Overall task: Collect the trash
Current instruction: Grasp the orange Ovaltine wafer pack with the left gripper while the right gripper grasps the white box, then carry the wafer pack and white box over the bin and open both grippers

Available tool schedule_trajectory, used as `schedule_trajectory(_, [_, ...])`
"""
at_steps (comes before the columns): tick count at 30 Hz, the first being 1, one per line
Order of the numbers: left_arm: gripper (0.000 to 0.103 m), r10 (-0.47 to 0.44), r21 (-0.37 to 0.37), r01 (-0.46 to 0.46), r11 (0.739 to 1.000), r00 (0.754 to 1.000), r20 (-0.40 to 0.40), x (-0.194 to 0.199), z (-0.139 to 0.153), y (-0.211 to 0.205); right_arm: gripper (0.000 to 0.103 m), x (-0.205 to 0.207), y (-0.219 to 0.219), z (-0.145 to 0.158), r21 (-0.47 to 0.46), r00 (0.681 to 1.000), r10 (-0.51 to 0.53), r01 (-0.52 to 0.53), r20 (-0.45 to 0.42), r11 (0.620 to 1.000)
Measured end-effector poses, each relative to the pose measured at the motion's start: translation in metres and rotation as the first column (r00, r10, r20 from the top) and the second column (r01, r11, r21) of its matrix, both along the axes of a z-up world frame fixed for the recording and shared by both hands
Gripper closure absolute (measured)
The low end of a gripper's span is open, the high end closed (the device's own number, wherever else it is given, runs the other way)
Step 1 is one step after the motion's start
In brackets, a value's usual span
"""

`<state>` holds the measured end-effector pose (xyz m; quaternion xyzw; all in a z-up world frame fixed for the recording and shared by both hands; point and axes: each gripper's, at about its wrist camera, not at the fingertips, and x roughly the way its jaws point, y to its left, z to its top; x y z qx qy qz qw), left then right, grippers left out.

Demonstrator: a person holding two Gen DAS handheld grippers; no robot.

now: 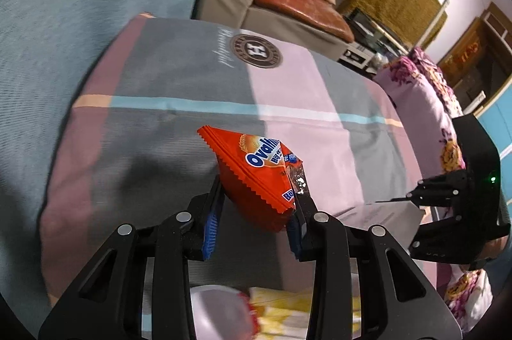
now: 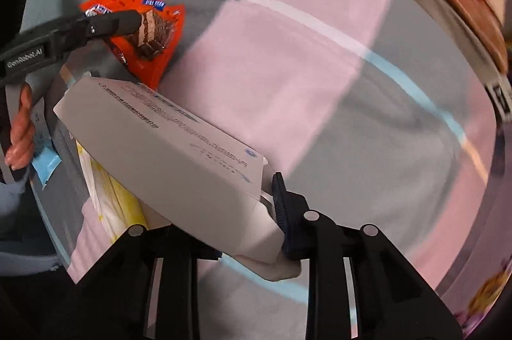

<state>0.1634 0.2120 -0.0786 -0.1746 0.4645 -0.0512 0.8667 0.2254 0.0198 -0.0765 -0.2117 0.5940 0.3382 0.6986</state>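
Collecting trash, mid-pickup on a bed (image 1: 320, 90) spread with a striped sheet. The left hand-held gripper (image 1: 256, 212) is clamped on an orange snack wrapper (image 1: 256, 170), held clear of the sheet. The right hand-held gripper (image 2: 224, 221) is closed on one end of a flat white carton (image 2: 166, 148), its far end tilted up beside the wrapper; whether the carton is fully off the bed cannot be told. Both pieces appear secured, so the pickup step looks nearly complete. The next move likely calls for carrying both to a bin, which is not in view, keeping each grip firm.
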Motion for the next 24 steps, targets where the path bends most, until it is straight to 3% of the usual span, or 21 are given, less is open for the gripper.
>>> schedule_trajectory(6, [0.067, -0.036, 0.015, 0.036, 0.999, 0.999, 0.010, 0.003, 0.004, -0.024, 0.091, -0.017, -0.045, 0.011, 0.061, 0.982, -0.189, 0.190, -0.015, 0.980])
schedule_trajectory(11, [0.067, -0.088, 0.024, 0.088, 0.996, 0.996, -0.001, 0.001, 0.005, -0.053, 0.092, -0.035, -0.109, 0.025, 0.132, 0.943, -0.333, 0.333, -0.026, 0.934])
schedule_trajectory(15, [0.067, -0.147, 0.045, 0.147, 0.988, 0.989, 0.002, -0.004, 0.009, -0.084, 0.092, -0.043, -0.142, 0.031, 0.171, 0.915, -0.401, 0.401, -0.040, 0.900])
schedule_trajectory(24, [0.067, -0.236, 0.086, 0.235, 0.968, 0.972, -0.001, -0.018, 0.019, -0.149, 0.092, -0.068, -0.168, 0.031, 0.229, 0.875, -0.483, 0.478, -0.040, 0.848])
